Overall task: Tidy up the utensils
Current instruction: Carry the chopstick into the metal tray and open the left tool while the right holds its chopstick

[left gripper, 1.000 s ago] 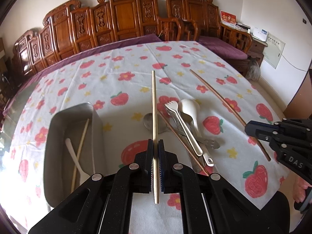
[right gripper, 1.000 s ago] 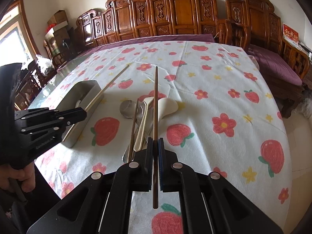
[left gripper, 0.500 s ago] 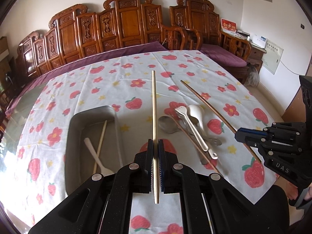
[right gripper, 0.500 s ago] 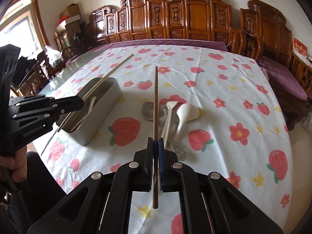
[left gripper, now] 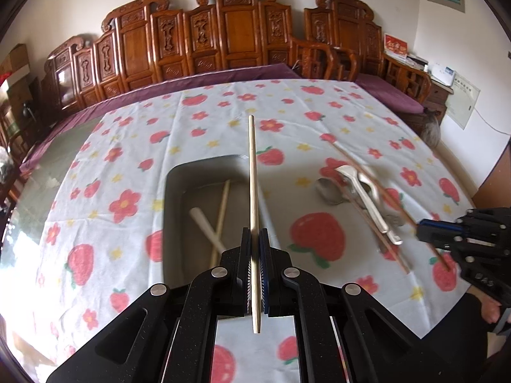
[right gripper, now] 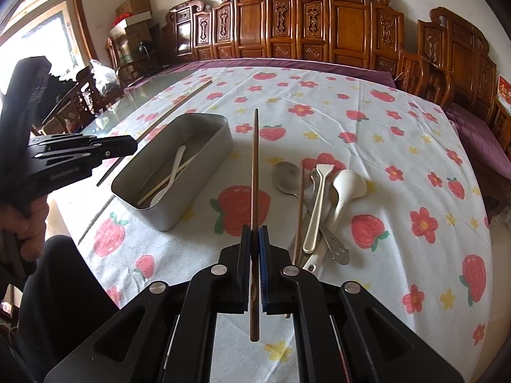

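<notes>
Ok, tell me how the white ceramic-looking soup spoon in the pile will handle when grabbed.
The white soup spoon looks glazed, so probably slippery between fingers. Its rigid, thick bowl suggests it is heavier than the slim fork beside it, and breakable. It leans on other utensils, so lifting it may shift them.

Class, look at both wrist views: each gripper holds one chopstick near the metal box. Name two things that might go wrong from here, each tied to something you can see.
1. The left gripper pinches the pale chopstick near one end, so most of it sticks out ahead; it might swing or catch the metal box rim.
2. The right gripper holds the dark chopstick beside the utensil pile; a careless sweep could scatter it.
</notes>
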`<state>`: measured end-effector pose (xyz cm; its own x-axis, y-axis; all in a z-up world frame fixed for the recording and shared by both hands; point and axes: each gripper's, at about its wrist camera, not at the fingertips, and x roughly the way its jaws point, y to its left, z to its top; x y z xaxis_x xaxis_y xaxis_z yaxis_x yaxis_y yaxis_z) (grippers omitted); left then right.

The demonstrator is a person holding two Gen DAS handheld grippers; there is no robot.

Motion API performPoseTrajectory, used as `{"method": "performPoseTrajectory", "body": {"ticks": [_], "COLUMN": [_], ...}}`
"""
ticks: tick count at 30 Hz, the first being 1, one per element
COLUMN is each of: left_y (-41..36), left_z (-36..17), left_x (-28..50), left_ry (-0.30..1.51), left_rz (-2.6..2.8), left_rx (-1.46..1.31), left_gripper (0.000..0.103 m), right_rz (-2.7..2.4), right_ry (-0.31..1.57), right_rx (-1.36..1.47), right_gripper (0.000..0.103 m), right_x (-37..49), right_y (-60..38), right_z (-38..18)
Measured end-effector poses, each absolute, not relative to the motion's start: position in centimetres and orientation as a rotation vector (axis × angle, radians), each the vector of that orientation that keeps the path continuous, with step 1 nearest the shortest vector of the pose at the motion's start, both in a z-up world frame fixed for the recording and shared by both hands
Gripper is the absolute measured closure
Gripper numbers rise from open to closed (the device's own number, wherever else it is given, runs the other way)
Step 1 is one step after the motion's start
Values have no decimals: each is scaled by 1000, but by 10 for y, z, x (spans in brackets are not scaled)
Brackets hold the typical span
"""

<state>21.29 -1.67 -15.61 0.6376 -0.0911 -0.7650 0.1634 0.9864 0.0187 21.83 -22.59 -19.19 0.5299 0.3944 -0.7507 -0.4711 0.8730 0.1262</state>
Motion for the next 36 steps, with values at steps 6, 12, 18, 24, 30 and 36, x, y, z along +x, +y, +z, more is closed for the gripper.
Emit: {"method": "performPoseTrajectory", "body": {"ticks": [6, 12, 18, 24, 30, 36], "left_y": [6, 18, 21, 22, 29, 43], "left_z": [-176, -201, -214, -225, -213, -185], "left_x": [230, 246, 255, 260, 255, 243], "left_ry": [940, 998, 1016, 1040, 1016, 964], "left_rz": [-121, -103, -111, -118, -130, -129], "left_rx": [84, 73, 53, 51, 37, 38], "left_gripper": [99, 99, 99, 98, 98, 98], "right_rz": [530, 534, 547, 555, 561, 572], "right_ry": [873, 882, 901, 923, 932, 928], "right_rx": [-106, -114, -112, -120, -135, -123], "right_gripper": [97, 97, 97, 97, 97, 97], "right_x": [216, 218, 228, 237, 238, 238], "right_y": [-221, -217, -206, -189, -173, -155], "right_z": [-193, -197, -206, -214, -214, -207]}}
